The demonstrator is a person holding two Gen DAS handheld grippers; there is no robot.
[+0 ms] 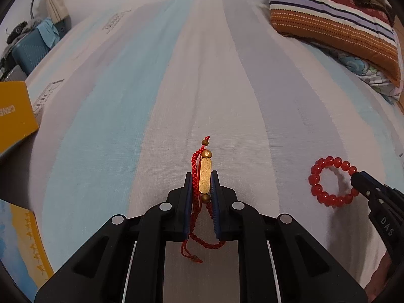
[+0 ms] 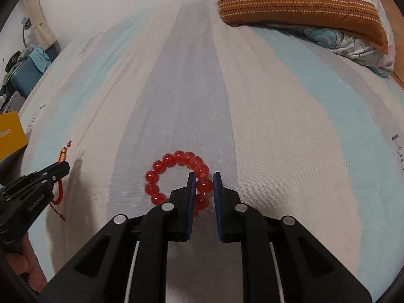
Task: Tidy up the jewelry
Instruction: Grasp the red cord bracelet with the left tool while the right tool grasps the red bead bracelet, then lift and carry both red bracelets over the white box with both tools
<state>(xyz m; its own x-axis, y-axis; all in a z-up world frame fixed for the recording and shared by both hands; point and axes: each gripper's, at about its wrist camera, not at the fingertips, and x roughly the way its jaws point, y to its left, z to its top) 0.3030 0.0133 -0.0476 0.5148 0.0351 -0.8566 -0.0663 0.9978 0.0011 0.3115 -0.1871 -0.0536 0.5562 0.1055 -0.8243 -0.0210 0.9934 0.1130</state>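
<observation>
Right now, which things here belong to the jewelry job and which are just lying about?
Job:
red cord bracelet, clamped in left gripper
red bead bracelet, one bead between right gripper fingers
yellow box, possibly

Lying about:
striped pillow
floral pillow
blue suitcase
</observation>
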